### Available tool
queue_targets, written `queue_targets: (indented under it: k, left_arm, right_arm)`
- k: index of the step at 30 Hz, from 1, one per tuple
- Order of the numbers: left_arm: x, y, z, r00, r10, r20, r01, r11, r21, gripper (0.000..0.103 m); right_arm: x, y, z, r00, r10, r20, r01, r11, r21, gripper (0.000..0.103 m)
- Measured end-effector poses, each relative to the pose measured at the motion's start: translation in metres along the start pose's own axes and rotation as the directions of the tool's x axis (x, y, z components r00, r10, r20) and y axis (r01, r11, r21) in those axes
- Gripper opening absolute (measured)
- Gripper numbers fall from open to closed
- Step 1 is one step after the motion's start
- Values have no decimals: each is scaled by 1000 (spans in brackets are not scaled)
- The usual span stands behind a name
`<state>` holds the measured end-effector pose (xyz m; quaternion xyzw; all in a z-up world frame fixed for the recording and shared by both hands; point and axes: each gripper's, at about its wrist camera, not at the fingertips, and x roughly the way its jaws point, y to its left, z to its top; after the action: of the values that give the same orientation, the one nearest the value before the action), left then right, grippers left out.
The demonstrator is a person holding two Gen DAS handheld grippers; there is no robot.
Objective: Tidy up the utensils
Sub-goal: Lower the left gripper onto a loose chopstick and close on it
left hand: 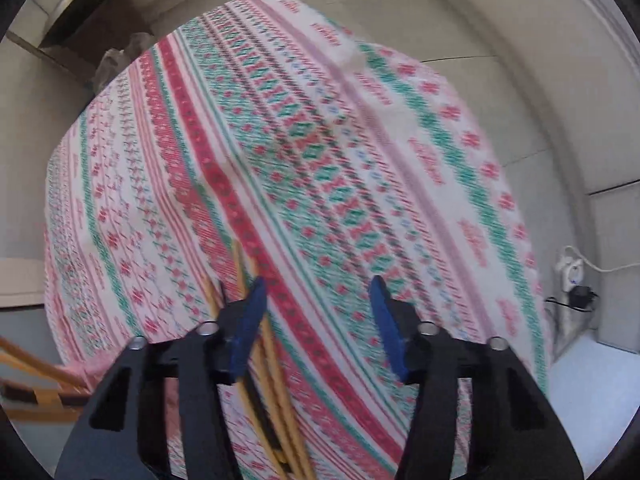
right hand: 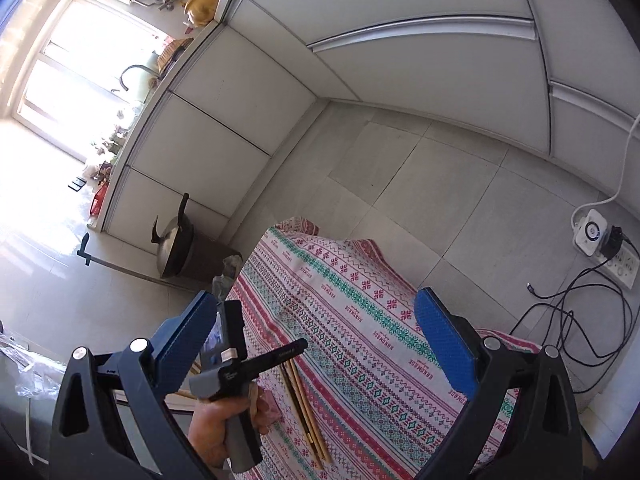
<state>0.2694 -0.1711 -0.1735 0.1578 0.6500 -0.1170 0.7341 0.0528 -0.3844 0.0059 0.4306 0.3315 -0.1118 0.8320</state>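
chopsticks (left hand: 272, 364): light, stiff, thin, likely roll on tablecloth (left hand: 360, 160) | mid-shaft pinch advised | left gripper (left hand: 320, 320) spread, nothing pinched | right gripper (right hand: 320, 344) spread, empty

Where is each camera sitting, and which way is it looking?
Left wrist: sits on the left gripper, looking steeply down at the patterned tablecloth and bamboo chopsticks; only its own blue-padded fingers show.
Right wrist: sits on the right gripper, looking slantwise down over the table toward the cabinets and floor; the person's hand holding the left gripper shows.
Both share the tablecloth and chopsticks.
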Motion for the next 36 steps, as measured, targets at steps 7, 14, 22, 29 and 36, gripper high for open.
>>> queue_targets:
  k: [7,14,22,29,36]
  left_arm:
    - [11,25,2,987,158,7,-158,987,-22,21]
    - [21,33,4,985,173,-2,-173,985,-19,18]
    - [46,55,13,994,105,-38,-108,990,-88,5]
    - [43,55,3,999,17,-30,-19,995,-97,4]
    - [20,21,-47,995,-56,84,61,996,-60,4]
  right_arm:
    - [12,-2,0,999,-11,-33,11,1000,-2,96]
    - [15,1,-3,999,-31,-37,30,999,-28,96]
    - [18,2,-3,998,-34,-48,33,999,-34,96]
    - [20,-1,-4,998,-35,-60,34,999,-25,96]
    - [49,2,-11,987,-73,-140,67,997,-47,96]
